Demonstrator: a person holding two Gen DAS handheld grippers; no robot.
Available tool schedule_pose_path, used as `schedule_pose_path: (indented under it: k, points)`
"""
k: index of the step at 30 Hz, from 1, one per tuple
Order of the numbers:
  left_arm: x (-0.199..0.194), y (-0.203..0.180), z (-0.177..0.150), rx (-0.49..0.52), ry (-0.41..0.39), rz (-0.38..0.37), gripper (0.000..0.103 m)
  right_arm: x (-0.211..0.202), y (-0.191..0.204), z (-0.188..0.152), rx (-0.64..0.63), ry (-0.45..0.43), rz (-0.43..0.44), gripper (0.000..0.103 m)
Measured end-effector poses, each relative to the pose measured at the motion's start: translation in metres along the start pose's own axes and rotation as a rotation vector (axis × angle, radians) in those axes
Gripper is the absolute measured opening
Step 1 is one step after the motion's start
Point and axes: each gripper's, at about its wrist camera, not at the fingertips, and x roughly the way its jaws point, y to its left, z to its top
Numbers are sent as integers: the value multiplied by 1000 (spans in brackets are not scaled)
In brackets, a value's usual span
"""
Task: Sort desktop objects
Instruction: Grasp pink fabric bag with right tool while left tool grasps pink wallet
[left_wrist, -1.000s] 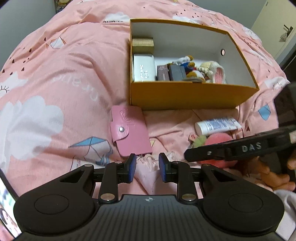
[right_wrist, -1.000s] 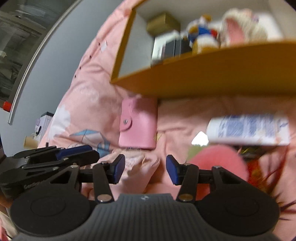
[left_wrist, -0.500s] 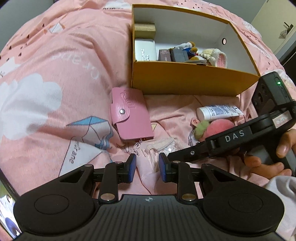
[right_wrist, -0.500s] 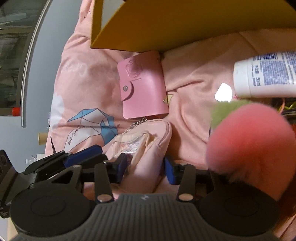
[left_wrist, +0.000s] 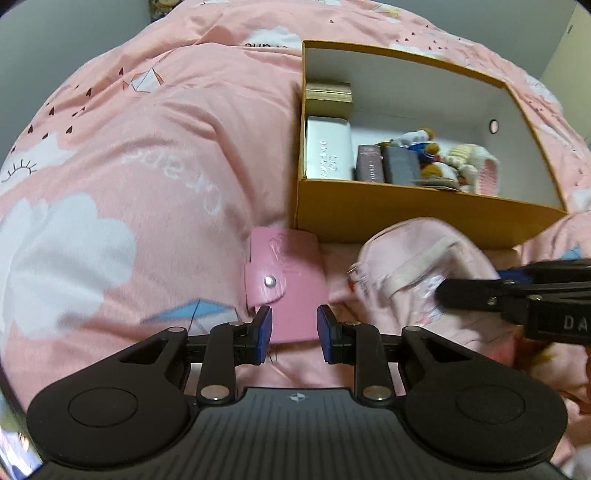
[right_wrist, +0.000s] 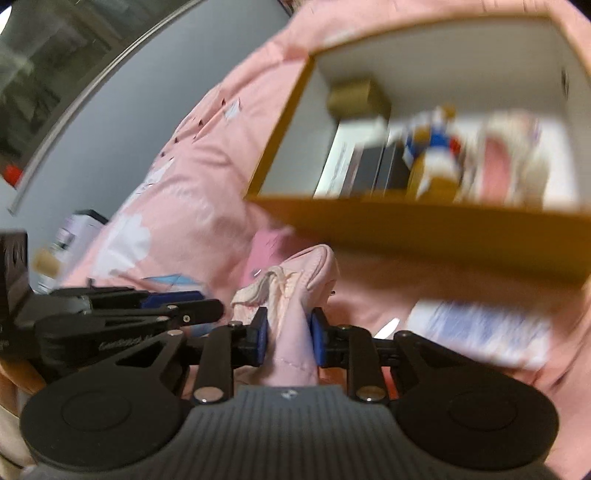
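Observation:
My right gripper (right_wrist: 287, 338) is closing on a soft pale pink pouch (right_wrist: 295, 295); both blue pads press its fabric and it hangs above the bedspread. In the left wrist view the pouch (left_wrist: 417, 258) is blurred in front of the orange box (left_wrist: 406, 221), with the right gripper (left_wrist: 454, 286) coming in from the right. My left gripper (left_wrist: 294, 334) hovers over the near edge of a pink snap card holder (left_wrist: 284, 277), its jaws a narrow gap apart and gripping nothing. The box holds a gold box (left_wrist: 328, 98), a white case (left_wrist: 327, 147), dark boxes and plush toys (left_wrist: 454, 162).
Everything lies on a pink patterned bedspread (left_wrist: 147, 166). A white tube (right_wrist: 480, 332) lies blurred to the right of the pouch, below the box's front wall (right_wrist: 424, 221). The left gripper (right_wrist: 210, 302) shows at the left of the right wrist view. A grey wall and window stand beyond.
My right gripper has closed on the pink pouch and lifted it toward the box. The left gripper has shifted so its fingers frame the card holder. The pink pom-pom is out of sight.

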Motion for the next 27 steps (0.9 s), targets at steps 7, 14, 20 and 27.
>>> schedule_pose_path:
  k: [7,14,20,27]
  points:
    - [21,16,5,-58,-17,10,50,27,7,-3,-152,3,-147,25]
    - [40,29,8,-133,6,-29,53,46,-9,-5,-125,50,-171,26]
    - [67,30,12,-145,92,-7,55,50,-20,-5,-84,74,-154,28]
    - [89,42,15,-231,169,-103,68,57,-36,-5,-28,98,-126,32]
